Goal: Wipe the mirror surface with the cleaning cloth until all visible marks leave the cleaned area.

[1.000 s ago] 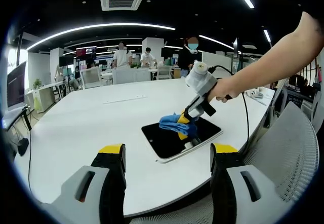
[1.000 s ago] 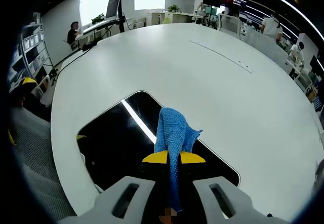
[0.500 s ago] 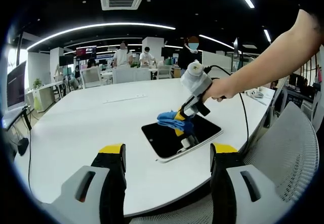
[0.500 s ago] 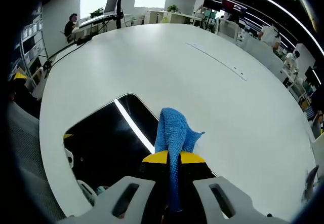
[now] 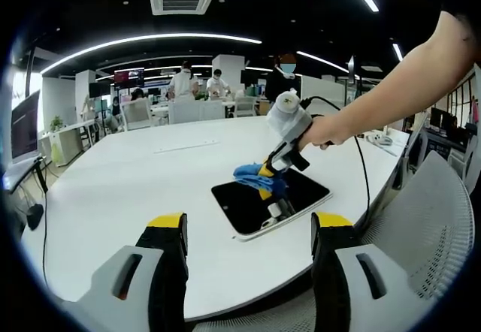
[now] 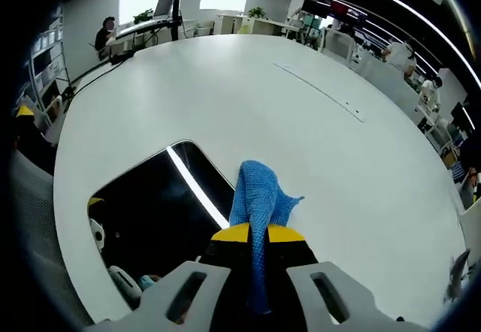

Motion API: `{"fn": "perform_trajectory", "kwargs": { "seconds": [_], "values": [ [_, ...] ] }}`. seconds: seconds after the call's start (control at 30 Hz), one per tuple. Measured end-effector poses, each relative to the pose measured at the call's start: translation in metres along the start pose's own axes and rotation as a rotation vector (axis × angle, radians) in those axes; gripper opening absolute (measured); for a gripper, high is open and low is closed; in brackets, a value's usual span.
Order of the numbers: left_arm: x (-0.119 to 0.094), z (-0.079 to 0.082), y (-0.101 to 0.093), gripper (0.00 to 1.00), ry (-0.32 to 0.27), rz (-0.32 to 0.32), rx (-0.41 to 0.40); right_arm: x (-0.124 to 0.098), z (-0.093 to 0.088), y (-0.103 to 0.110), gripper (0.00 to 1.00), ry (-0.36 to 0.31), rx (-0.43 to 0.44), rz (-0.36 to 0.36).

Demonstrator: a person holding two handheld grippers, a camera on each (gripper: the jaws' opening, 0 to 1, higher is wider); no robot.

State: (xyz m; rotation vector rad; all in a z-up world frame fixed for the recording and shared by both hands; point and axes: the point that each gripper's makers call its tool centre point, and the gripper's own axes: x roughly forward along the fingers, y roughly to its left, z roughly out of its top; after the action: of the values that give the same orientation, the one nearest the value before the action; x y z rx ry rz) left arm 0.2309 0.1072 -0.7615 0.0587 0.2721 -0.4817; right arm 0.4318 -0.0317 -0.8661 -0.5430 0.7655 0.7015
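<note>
My right gripper (image 6: 258, 232) jaws pinch blue cleaning cloth (image 6: 259, 197), held at 2 o'clock edge of dark mirror (image 6: 158, 212) on white table (image 6: 301, 122). My left gripper (image 5: 248, 230) jaws spread, empty, hovering near table's edge, mirror at 12 o'clock.

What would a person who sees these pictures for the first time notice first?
The blue cloth stands out most: the right gripper has its jaws shut on it, and it hangs over one end of the dark mirror. The mirror lies flat near the edge of a large white table. In the left gripper view, the left gripper hovers with open jaws, away from the mirror.
</note>
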Motion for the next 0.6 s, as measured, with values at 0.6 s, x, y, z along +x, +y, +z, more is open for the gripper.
{"fn": "perform_trajectory", "kwargs": {
  "seconds": [0.6],
  "values": [
    [-0.0016,-0.0010,-0.0007,0.64,0.006,-0.002,-0.001,-0.0044,-0.0037,-0.0007,0.00,0.007,-0.021,0.008]
  ]
}}
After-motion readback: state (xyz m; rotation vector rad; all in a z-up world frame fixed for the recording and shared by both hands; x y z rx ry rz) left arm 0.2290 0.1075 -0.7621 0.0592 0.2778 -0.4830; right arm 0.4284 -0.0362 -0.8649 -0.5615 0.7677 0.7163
